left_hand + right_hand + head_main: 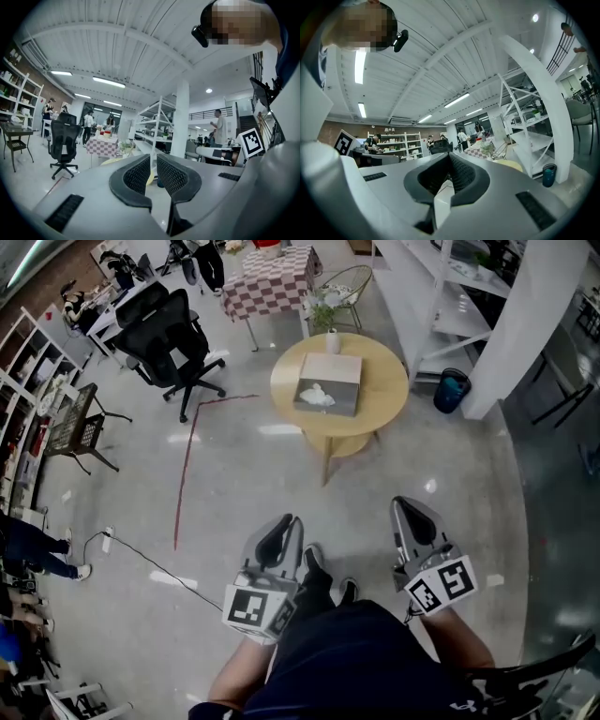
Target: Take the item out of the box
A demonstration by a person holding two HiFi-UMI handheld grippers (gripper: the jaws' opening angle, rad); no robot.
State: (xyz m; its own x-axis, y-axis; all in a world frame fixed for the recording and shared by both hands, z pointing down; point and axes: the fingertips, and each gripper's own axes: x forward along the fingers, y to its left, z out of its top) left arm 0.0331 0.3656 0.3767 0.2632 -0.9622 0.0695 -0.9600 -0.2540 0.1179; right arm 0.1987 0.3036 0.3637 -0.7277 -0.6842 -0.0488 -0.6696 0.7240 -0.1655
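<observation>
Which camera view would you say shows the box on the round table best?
The head view: it looks down into the open box with a white item inside. Both gripper views catch only the edge of the round table; the box cannot be made out there.

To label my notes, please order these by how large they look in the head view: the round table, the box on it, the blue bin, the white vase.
1. round table
2. box
3. blue bin
4. white vase
The bin stands farther down, on the floor, so its true size is unsure.
</observation>
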